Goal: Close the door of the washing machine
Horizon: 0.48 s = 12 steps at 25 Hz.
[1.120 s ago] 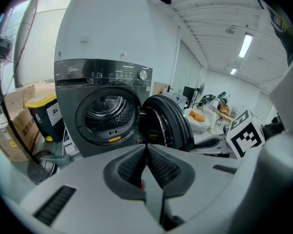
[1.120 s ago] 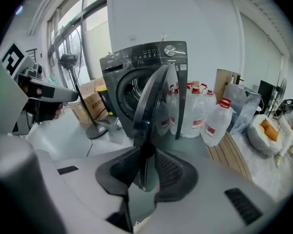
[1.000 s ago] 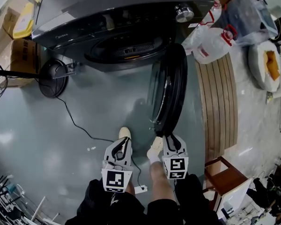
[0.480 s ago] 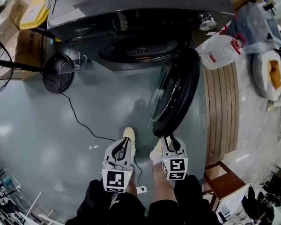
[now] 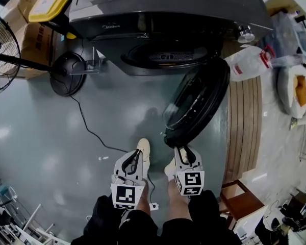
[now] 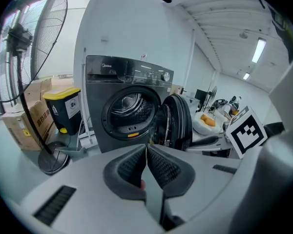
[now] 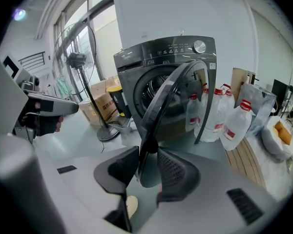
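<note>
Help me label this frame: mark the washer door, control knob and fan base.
washer door (image 5: 196,103): head view, middle of the round window.
control knob (image 5: 245,33): head view, the knob's face.
fan base (image 5: 71,83): head view, the round foot's disc.

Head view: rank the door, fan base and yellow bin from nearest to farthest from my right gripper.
1. Door: its edge sits between the jaws of the right gripper, which have just been opening.
2. Fan base: on the floor, to the left.
3. Yellow bin: top left corner, beyond the fan base.
</note>
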Tool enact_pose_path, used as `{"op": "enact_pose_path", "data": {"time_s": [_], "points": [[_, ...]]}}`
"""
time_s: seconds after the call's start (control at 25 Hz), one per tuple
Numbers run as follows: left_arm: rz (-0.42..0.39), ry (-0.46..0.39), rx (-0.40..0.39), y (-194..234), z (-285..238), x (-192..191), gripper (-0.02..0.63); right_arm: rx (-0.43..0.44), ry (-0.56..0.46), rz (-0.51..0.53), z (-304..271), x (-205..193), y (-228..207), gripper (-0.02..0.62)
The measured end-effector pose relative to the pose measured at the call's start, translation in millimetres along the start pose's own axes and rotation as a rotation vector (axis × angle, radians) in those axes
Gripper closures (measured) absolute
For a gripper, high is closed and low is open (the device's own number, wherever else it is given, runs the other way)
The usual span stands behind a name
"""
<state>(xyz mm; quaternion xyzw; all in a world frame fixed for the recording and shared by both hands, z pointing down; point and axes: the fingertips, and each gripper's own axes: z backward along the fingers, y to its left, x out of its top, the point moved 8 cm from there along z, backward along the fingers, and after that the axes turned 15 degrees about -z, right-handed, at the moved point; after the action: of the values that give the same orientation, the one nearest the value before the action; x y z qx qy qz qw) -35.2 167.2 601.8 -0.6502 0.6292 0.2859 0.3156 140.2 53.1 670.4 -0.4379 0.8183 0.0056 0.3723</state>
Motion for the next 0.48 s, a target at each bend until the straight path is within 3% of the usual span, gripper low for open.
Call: {"op": "enact_pose_path", "data": {"time_s": [0.48], "points": [[0.028, -0.007, 0.031, 39, 15, -15, 0.577, 0.009, -0.013, 0.109, -26, 11, 44, 0.458]]}}
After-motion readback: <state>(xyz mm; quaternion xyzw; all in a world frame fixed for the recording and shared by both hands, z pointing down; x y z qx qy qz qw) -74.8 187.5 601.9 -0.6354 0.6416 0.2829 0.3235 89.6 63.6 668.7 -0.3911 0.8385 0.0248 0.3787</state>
